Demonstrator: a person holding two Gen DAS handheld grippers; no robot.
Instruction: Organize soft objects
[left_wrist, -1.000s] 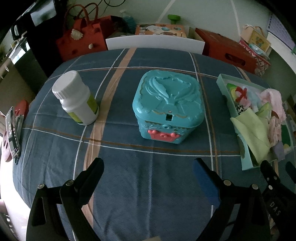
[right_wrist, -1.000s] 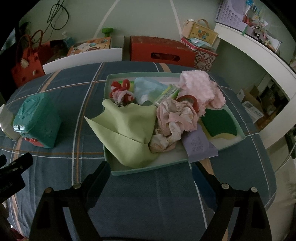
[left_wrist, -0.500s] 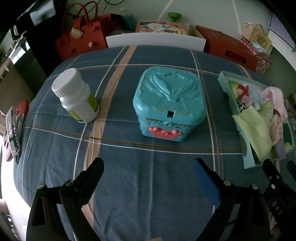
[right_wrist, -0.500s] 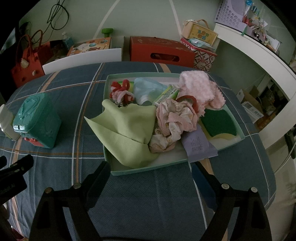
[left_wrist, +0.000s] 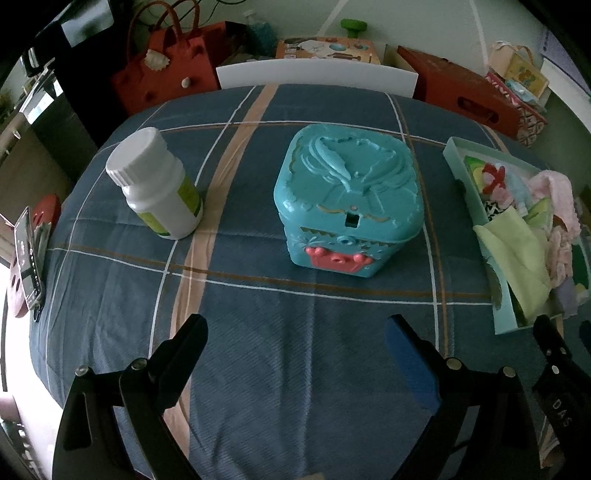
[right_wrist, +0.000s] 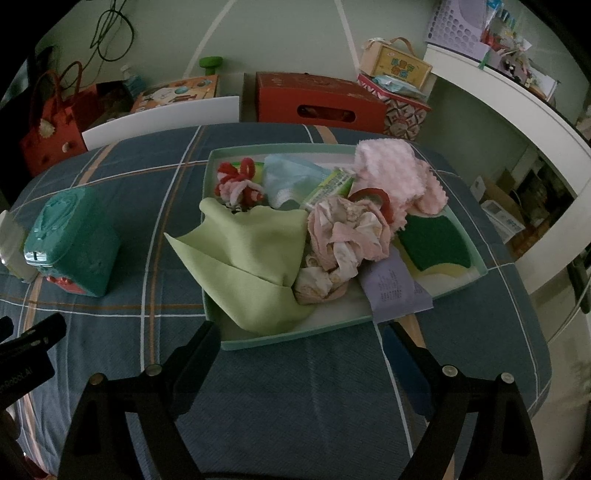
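A shallow mint tray (right_wrist: 258, 341) on the checked tablecloth holds a heap of soft things: a light green cloth (right_wrist: 247, 258), a crumpled pink-and-cream fabric (right_wrist: 347, 232), a fluffy pink cloth (right_wrist: 395, 173), a pale blue cloth (right_wrist: 291, 177), a red-and-pink scrunchie (right_wrist: 240, 181) and a green sponge (right_wrist: 432, 243). My right gripper (right_wrist: 299, 339) hangs open just in front of the tray's near rim, nothing between its fingers. My left gripper (left_wrist: 295, 332) is open too, over bare cloth in front of a teal lidded box (left_wrist: 347, 199). The tray (left_wrist: 506, 321) shows at the right edge of the left wrist view.
A white pill bottle (left_wrist: 155, 184) stands left of the teal box. A lilac paper (right_wrist: 395, 291) hangs over the tray's front rim. Beyond the table are a white chair back (left_wrist: 317, 75), a red bag (left_wrist: 166, 74) and a red case (right_wrist: 317, 101). A white shelf (right_wrist: 517, 110) runs along the right.
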